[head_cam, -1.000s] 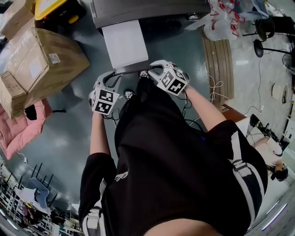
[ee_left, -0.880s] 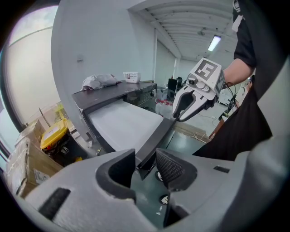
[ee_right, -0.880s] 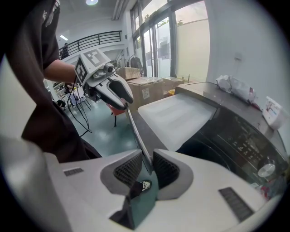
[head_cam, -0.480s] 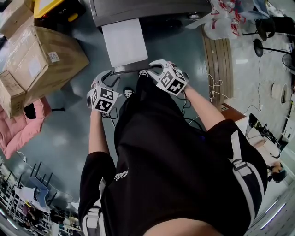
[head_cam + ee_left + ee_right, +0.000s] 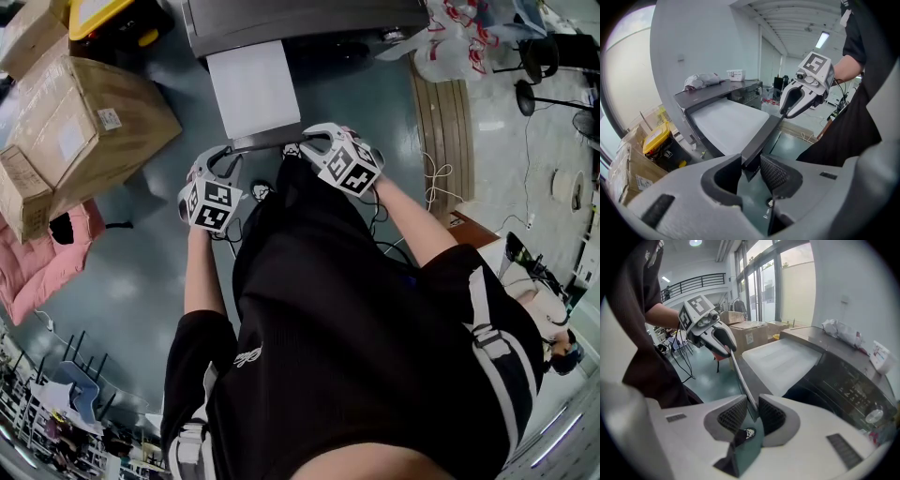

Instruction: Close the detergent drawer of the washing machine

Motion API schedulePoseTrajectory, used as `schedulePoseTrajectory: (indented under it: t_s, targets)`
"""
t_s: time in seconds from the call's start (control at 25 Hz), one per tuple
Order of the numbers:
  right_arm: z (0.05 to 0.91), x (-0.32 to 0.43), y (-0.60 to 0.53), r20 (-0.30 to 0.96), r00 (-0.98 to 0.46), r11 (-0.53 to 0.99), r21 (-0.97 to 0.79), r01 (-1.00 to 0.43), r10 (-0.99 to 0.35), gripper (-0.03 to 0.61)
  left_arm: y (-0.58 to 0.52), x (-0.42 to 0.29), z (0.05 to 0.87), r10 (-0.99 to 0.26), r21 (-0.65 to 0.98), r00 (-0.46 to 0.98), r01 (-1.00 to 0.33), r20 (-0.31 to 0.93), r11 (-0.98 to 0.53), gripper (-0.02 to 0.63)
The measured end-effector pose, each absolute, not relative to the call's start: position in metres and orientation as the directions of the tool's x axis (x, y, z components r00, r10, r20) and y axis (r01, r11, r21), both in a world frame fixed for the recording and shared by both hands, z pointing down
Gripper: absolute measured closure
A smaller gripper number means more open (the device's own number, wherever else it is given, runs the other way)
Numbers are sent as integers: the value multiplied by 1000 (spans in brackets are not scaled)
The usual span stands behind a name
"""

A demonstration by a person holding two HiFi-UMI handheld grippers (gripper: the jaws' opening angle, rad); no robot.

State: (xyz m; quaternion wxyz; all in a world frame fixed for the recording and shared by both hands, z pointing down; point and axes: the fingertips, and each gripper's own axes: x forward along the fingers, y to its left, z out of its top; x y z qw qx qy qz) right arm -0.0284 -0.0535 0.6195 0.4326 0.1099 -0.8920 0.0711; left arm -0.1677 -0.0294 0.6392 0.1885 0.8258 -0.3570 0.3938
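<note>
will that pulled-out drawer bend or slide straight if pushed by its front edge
Probably stiff: the drawer looks like a flat, rigid slab with a straight dark front edge. Likely slides straight into the washing machine, since it sticks out level.

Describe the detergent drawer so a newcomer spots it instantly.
Find the grey washing machine at the top of the head view. The drawer is the flat white slab jutting out of its front. Unlike the brown cardboard box to its left, it ends in a dark front bar.
</note>
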Motion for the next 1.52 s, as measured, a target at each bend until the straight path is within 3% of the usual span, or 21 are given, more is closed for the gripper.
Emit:
schedulePoseTrajectory:
  t_s: [0.76,1.52]
  targets:
    - [612,-25,-81,774,-612,962,-12,-273,-164,488,-54,-164,631,-468,34,433,-761,771,-648,485]
    - [614,-32,-104,744,-662,982,-46,-184,-89,494,-76,-172,632,-489,28,370,-819,790,-574,479]
